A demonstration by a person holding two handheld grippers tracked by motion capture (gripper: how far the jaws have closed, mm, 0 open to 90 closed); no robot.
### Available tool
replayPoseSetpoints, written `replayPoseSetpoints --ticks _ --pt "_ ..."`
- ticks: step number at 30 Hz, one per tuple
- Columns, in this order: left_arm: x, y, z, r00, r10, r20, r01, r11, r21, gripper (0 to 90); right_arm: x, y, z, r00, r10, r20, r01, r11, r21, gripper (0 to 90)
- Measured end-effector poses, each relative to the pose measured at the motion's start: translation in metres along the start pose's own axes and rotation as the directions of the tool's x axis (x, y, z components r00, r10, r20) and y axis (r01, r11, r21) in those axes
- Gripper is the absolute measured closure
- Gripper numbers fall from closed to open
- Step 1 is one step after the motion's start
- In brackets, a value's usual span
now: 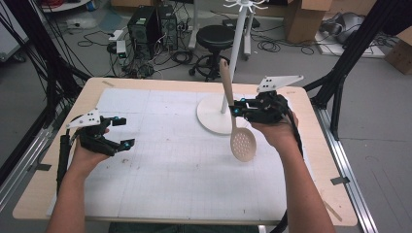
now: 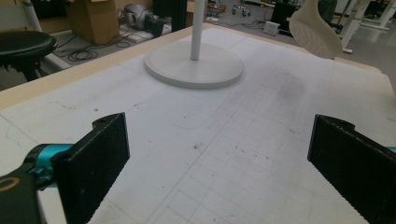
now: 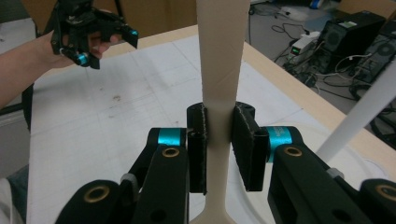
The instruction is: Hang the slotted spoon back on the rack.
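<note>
Looking from the high view: the right gripper point(image 1: 238, 109) grasps a cream slotted spoon point(image 1: 234, 124) by its handle, with the holed bowl hanging down, just in front of the white stand point(image 1: 221, 114).
Stand in the high view: its round base sits on the worktop point(image 1: 160, 155) and its pole goes up to hooks at the top.
Left gripper in the high view: the left gripper point(image 1: 119, 132) is well apart from the stand, low over the worktop, fingers spread with nothing in them.
Left gripper view: both black fingers point(image 2: 91, 163) stand wide apart over bare worktop; the stand point(image 2: 194, 67) is ahead and the spoon bowl point(image 2: 315, 30) hangs in the air beside it.
Right gripper view: the fingers point(image 3: 247, 147) are clenched on the spoon handle point(image 3: 219, 84), one on each side; the stand's pole point(image 3: 359, 114) leans past close by.
What could go wrong: I think the spoon could swing or twist in the grip, since the smooth handle is pinched at one narrow spot and the bowl is heavy.
Another worry: the long handle could bump the pole or hooks and knock the spoon loose.
</note>
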State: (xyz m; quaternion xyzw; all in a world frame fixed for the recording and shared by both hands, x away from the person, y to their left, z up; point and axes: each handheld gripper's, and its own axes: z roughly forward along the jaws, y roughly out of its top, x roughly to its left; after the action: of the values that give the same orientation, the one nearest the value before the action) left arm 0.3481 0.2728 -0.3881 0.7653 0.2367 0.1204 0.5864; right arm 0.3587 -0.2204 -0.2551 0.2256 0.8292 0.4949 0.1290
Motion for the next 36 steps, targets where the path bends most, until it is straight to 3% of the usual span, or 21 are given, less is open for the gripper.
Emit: replayPoseSetpoints --ticks 10,19,36 --pt "0.0 0.0 -0.001 1.0 -0.003 0.006 0.003 1.0 -0.004 6.2 -0.013 0.014 -0.018 0.9994 -0.001 0.036 0.002 1.0 -0.019 75.9" --pt "0.0 0.0 -0.002 0.9997 -0.014 0.019 0.014 0.9996 -0.023 6.2 -0.028 0.019 -0.032 0.997 0.026 0.073 -0.024 0.999 -0.031 75.8" --pt "0.0 0.001 -0.003 0.9997 -0.016 0.021 0.016 0.9994 -0.03 6.2 -0.051 0.041 -0.049 0.9856 0.058 0.159 -0.051 0.998 -0.046 75.9"
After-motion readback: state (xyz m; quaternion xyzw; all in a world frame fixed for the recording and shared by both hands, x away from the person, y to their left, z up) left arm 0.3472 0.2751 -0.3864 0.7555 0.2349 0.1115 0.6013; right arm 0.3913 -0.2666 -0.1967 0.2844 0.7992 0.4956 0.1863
